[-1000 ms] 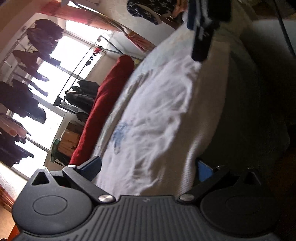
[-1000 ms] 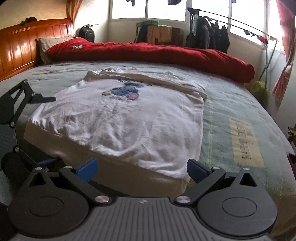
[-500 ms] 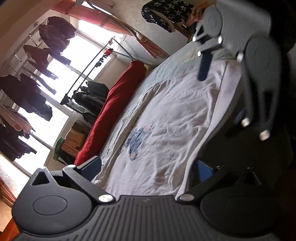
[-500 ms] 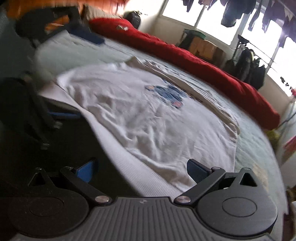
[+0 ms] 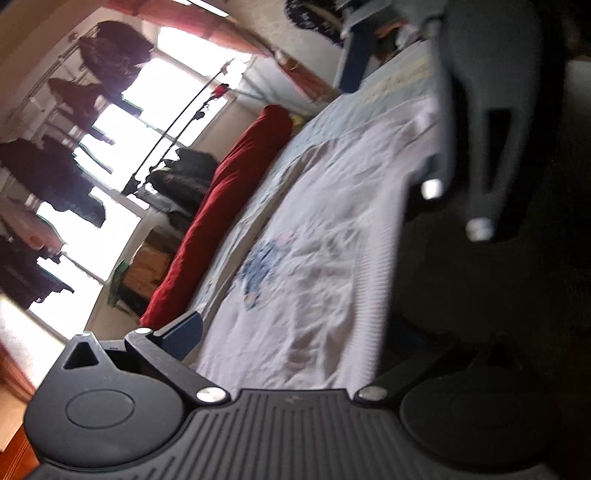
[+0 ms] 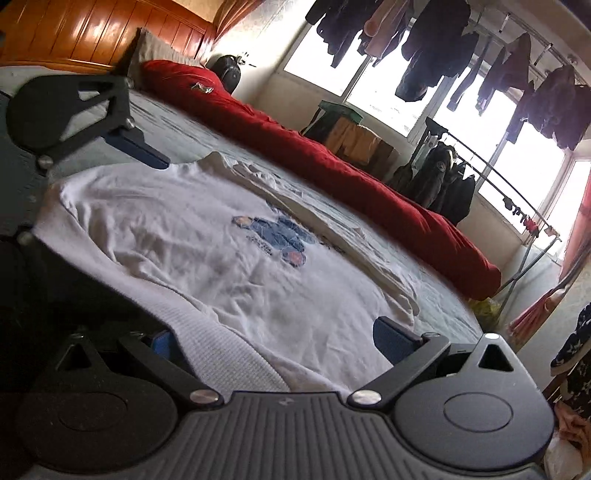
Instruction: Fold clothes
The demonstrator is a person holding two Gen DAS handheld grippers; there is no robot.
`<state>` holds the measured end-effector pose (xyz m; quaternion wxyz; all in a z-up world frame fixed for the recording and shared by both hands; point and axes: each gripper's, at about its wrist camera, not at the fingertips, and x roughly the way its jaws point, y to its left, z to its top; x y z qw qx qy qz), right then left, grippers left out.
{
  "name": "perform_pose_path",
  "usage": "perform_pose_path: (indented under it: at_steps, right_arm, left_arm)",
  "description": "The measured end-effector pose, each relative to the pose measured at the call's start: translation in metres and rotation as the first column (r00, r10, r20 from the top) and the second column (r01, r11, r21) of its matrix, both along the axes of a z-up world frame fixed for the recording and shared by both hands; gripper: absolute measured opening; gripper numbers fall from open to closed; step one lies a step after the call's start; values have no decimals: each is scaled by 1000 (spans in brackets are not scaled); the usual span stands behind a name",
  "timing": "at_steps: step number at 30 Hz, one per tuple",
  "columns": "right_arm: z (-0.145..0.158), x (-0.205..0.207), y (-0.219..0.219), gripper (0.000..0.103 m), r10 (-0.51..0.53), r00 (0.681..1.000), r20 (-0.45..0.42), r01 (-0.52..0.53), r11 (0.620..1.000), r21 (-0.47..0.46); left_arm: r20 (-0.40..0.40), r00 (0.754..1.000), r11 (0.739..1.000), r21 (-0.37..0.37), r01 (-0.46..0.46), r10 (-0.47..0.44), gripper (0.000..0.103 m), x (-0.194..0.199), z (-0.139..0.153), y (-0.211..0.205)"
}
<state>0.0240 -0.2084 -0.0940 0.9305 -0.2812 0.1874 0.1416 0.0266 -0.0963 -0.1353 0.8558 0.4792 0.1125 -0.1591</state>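
A white sweatshirt point(image 6: 229, 266) with a blue print point(image 6: 273, 236) lies flat on the bed, its ribbed hem point(image 6: 221, 343) nearest me. My right gripper point(image 6: 277, 339) is open, and the hem passes between its blue pads near the shirt's right corner. The upper finger point(image 6: 136, 147) of my left gripper shows at the shirt's left corner. In the left wrist view the same sweatshirt point(image 5: 317, 258) runs away from my open left gripper point(image 5: 295, 336), with the ribbed hem point(image 5: 373, 295) between its fingers. The right gripper's dark body point(image 5: 491, 110) fills the upper right, blurred.
A rolled red duvet point(image 6: 332, 166) lies along the bed's far side, with a pillow point(image 6: 155, 51) and wooden headboard point(image 6: 92, 33) at the left. Clothes hang before the bright windows point(image 6: 424, 29). A garment rack point(image 6: 443, 177) and boxes point(image 6: 354, 136) stand beyond the bed.
Both grippers have rolled and come in low to the sweatshirt's hem, which now sits between the fingers of each. The right gripper has drawn closer in the left wrist view.
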Motion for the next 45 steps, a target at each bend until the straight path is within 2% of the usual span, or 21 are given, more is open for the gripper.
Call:
perform_pose_path:
  at_steps: [4, 7, 11, 14, 17, 20, 25, 29, 34, 38, 41, 45]
  right_arm:
    - [-12, 2, 6, 103, 10, 1000, -10, -10, 998, -63]
    - [-23, 5, 18, 103, 17, 1000, 1, -17, 994, -104]
    - [-33, 8, 27, 103, 5, 998, 63, 8, 981, -193]
    - [-35, 9, 11, 103, -32, 995, 91, 54, 968, -245]
    - [-37, 10, -11, 103, -77, 992, 98, 101, 958, -269]
    - [-36, 13, -20, 103, -96, 992, 86, 115, 962, -247]
    - [-36, 14, 12, 103, -23, 995, 101, 48, 967, -249]
    - [-45, 14, 20, 103, 12, 993, 115, 27, 944, -330]
    - [-44, 17, -11, 103, -10, 994, 111, 49, 932, -360]
    - [-46, 17, -3, 103, 15, 992, 129, 39, 913, -406]
    - [-50, 16, 6, 103, 32, 990, 141, 33, 899, -436]
    - [-51, 15, -5, 103, 17, 987, 157, 55, 895, -442]
  left_arm:
    - [8, 1000, 999, -32, -25, 25, 103, 3, 4, 2]
    - [25, 999, 1000, -19, -22, 22, 103, 3, 4, -2]
    - [53, 998, 1000, 10, -28, 27, 103, 1, 4, 7]
    - [67, 996, 997, 44, -68, 65, 103, 0, 1, 24]
    - [75, 993, 993, 67, -101, 96, 103, -2, -2, 39]
    - [75, 991, 991, 72, -113, 108, 103, -3, -1, 43]
    - [99, 992, 991, 98, -87, 77, 103, -1, -1, 28]
    - [109, 992, 990, 125, -72, 58, 103, -2, -4, 29]
    - [113, 987, 980, 153, -128, 111, 103, 1, -7, 51]
    - [124, 988, 982, 155, -108, 89, 103, 2, -6, 37]
    - [130, 990, 980, 183, -82, 59, 103, 2, -8, 33]
    - [124, 988, 980, 166, -111, 91, 103, 5, -8, 43]
